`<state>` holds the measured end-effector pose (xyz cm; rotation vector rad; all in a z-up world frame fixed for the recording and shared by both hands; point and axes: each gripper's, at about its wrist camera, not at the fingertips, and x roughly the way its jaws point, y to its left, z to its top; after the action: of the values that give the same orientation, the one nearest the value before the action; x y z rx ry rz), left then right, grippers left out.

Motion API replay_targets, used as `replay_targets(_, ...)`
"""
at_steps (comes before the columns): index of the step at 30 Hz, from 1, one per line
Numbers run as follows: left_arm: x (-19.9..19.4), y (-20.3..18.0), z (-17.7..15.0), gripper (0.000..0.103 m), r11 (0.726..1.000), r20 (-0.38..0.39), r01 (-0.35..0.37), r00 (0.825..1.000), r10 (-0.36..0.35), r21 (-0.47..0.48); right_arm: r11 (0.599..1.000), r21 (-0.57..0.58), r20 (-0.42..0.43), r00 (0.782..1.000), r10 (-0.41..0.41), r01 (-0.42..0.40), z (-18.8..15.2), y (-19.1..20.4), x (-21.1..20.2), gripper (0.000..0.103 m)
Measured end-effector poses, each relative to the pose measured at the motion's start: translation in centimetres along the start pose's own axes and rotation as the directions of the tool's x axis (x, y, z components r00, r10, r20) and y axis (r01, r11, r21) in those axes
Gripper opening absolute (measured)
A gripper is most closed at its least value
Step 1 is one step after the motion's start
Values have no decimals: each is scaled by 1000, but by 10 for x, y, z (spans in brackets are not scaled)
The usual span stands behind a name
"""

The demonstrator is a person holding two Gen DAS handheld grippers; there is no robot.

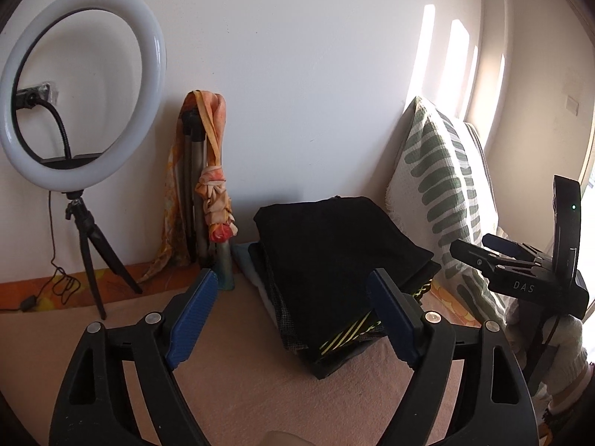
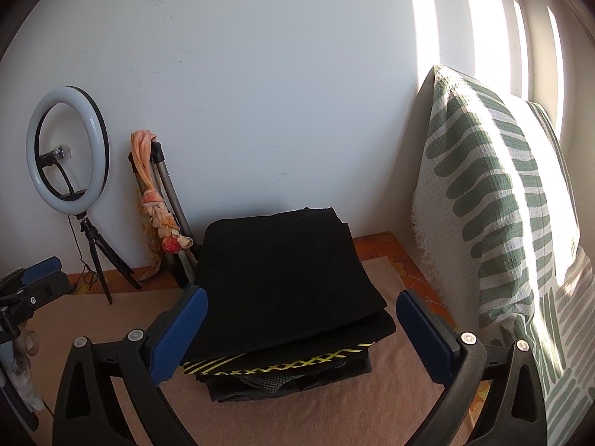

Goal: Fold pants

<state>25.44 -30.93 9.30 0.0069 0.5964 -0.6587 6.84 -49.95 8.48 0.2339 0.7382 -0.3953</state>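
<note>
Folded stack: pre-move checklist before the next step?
1. Left gripper open, nothing held: ok.
2. Right gripper open, nothing held: ok.
3. Black pants folded flat on top of the stack: ok.
4. Yellow-striped garment beneath sticks out at the front edge, so stack edges aligned: not ok.
5. Green-patterned pillow apart from the stack: ok.
6. Unfolded pants left to do: cannot tell.
</note>
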Motion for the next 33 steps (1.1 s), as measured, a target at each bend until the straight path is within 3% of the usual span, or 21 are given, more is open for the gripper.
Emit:
replay_targets(7,-47,0,-36,87,1000,13,2,1000,-2,-7,997,-33,8,997,-70,71,-46,18,-36,103)
replay_targets(17,-85,-5,-94,93,998,11,-60,998,59,32,997,-31,27,997,-72,73,-92,31,-67,103)
replay_targets(33,-88,-1,-139,93,993,-8,-106,994,107,55,999,-5,35,999,-40,40,-138,49,-76,103)
